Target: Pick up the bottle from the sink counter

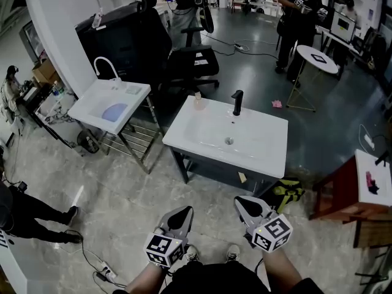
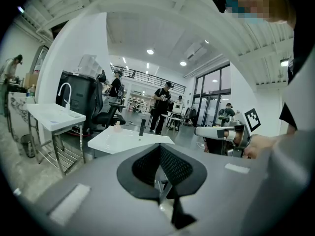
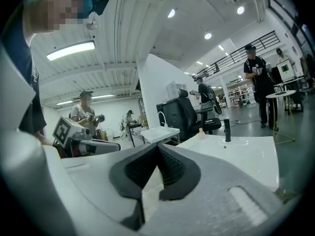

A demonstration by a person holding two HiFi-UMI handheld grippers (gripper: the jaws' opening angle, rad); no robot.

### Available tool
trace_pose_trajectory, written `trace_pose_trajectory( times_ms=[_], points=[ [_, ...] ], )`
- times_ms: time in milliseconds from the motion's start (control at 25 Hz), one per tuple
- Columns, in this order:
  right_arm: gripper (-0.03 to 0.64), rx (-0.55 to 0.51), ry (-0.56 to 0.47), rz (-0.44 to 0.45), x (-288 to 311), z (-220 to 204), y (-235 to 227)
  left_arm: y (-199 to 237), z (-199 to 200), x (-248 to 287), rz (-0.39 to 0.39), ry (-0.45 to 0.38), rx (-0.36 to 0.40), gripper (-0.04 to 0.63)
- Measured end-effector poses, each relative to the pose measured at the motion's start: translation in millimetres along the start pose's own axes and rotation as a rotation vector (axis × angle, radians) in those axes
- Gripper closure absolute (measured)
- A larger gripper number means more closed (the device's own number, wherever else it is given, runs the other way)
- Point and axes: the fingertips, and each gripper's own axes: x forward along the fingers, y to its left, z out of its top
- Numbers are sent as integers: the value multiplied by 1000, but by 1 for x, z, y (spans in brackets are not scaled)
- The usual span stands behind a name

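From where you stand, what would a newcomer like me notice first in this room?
Most likely the white sink counter in the middle of the floor, with a black faucet at its back edge and a small bottle near its back left corner. Next, the left gripper and right gripper low in the head view, both shut and empty, short of the counter.

Head view looks steeply down; both gripper views face forward from low, all sharing the far white rectangular sink counter (image 1: 264, 131).
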Motion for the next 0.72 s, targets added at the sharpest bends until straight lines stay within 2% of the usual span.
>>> trace_pose_trajectory(
  times_ms=[720],
  points=[
    [617,19,-13,-47,58,-3,35,67,4,-28,-32,7,9,592]
  ],
)
